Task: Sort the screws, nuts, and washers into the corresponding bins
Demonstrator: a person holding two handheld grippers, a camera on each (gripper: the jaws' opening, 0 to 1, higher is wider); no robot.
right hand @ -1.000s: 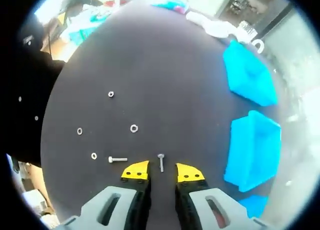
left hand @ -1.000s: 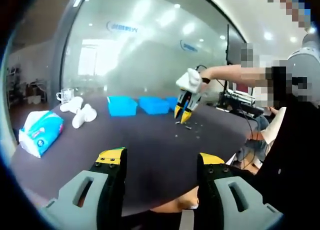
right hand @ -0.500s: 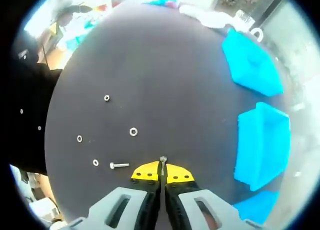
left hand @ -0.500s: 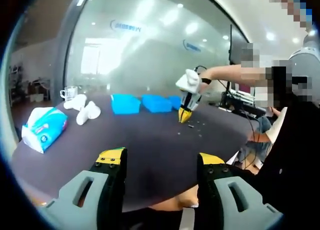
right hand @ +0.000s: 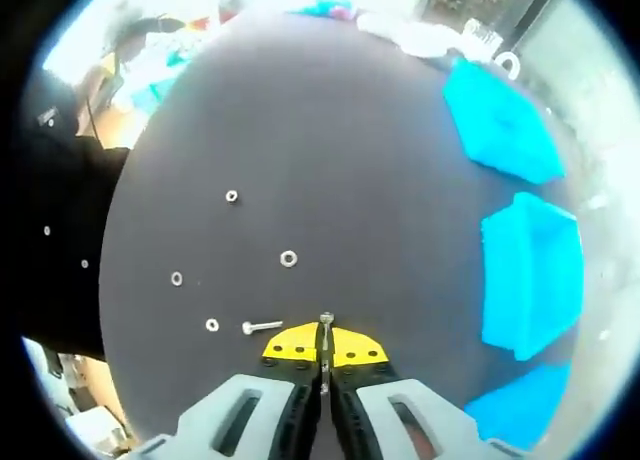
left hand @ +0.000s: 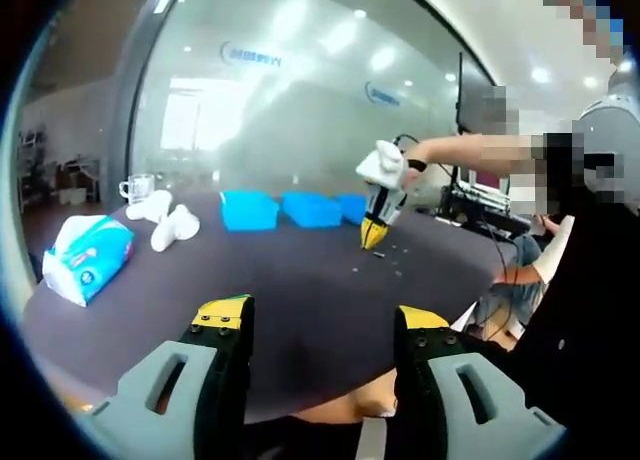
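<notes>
In the right gripper view my right gripper point(right hand: 324, 342) is shut on a small silver screw point(right hand: 325, 323) whose head pokes out between the yellow tips, just above the dark table point(right hand: 330, 150). Another screw point(right hand: 262, 327) lies flat to its left. Loose nuts or washers lie nearby: one point(right hand: 289, 258), one point(right hand: 232, 195), one point(right hand: 177, 278), among others. Three blue bins point(right hand: 500, 125) point(right hand: 530, 275) point(right hand: 515, 405) line the right side. In the left gripper view my left gripper point(left hand: 318, 325) stands open over the table's near edge, far from the right gripper point(left hand: 373, 238) and the blue bins point(left hand: 246, 209).
A tissue pack point(left hand: 84, 260), white crumpled cloths point(left hand: 172, 226) and a glass mug point(left hand: 133, 188) sit on the table's left side in the left gripper view. A person's arm point(left hand: 460, 152) reaches in from the right. A glass wall stands behind the table.
The right gripper came down and shut on the screw, then lifted it slightly; the table view shifted with the hand. The left gripper stayed open and nearly still.
</notes>
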